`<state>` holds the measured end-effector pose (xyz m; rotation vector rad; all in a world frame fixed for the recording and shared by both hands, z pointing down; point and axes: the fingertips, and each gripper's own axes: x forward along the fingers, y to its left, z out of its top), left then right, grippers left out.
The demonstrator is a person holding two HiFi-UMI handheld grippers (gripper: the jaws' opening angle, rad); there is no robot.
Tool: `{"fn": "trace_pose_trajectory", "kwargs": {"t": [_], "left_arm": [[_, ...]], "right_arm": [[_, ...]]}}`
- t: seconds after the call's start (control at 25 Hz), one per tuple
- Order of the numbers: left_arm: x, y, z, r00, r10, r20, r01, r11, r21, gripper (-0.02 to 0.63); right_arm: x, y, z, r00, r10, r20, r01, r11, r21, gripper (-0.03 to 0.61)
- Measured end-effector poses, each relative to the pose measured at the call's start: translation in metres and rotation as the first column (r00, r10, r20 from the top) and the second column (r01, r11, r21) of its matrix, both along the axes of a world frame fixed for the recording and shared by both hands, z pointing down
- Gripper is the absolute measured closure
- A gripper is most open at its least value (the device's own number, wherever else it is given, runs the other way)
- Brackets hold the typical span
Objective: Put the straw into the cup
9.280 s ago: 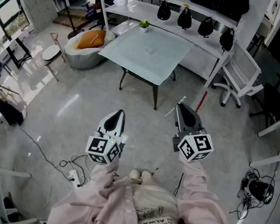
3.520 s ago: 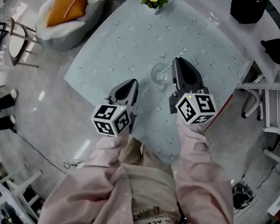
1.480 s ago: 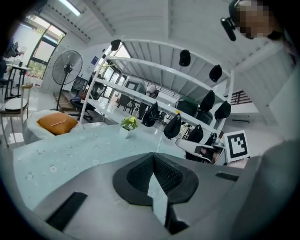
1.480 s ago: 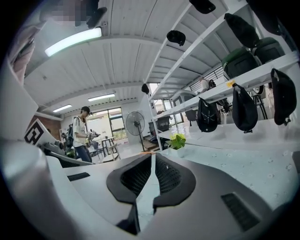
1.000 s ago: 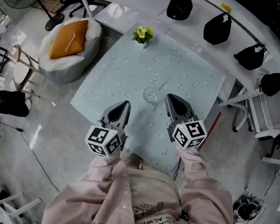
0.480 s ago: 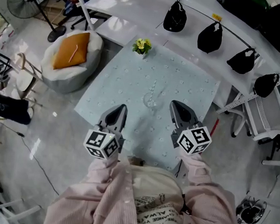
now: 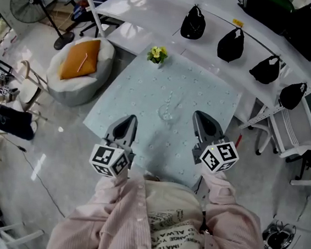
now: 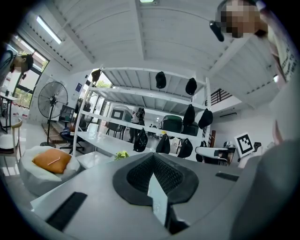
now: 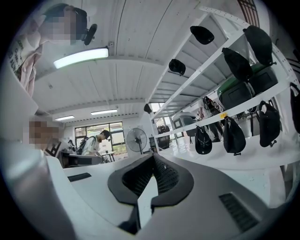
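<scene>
Straw (image 7: 170, 99) stood in the cup (image 7: 166, 115) mid-table, both tools closed on nothing.
Left gripper (image 7: 127, 121) and right gripper (image 7: 200, 120) had smooth grey shells, ribbed black pads pressed together and empty, and each had a black-and-white marker cube (image 7: 107, 160). The cup was clear and round and the straw thin and pale, on a square pale-blue table (image 7: 213, 102) with a small dotted pattern, well apart from both grippers. Shirt print was too small to read.

Below me a pale blue table (image 7: 203, 93) stands on a glossy grey floor (image 7: 47, 154). To its left sits a white beanbag (image 7: 65, 89) with an orange cushion (image 7: 80, 66), and a pedestal fan (image 7: 25, 3) stands beyond. Black bags (image 7: 193, 25) hang along white shelving (image 7: 151, 7); a strip light (image 9: 80, 57) glows overhead.
</scene>
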<state>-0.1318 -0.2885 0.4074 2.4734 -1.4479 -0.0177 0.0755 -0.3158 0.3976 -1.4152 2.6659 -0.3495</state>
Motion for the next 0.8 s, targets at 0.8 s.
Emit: {"fn": "trace_pose_trajectory", "kwargs": {"t": [0.8], "left_arm": [[-0.004, -0.011, -0.004, 0.999, -0.036, 0.006, 0.036, 0.999, 0.016, 0.617]], "right_arm": [[0.002, -0.005, -0.013, 0.998, -0.014, -0.054, 0.017, 0.998, 0.058, 0.578]]}}
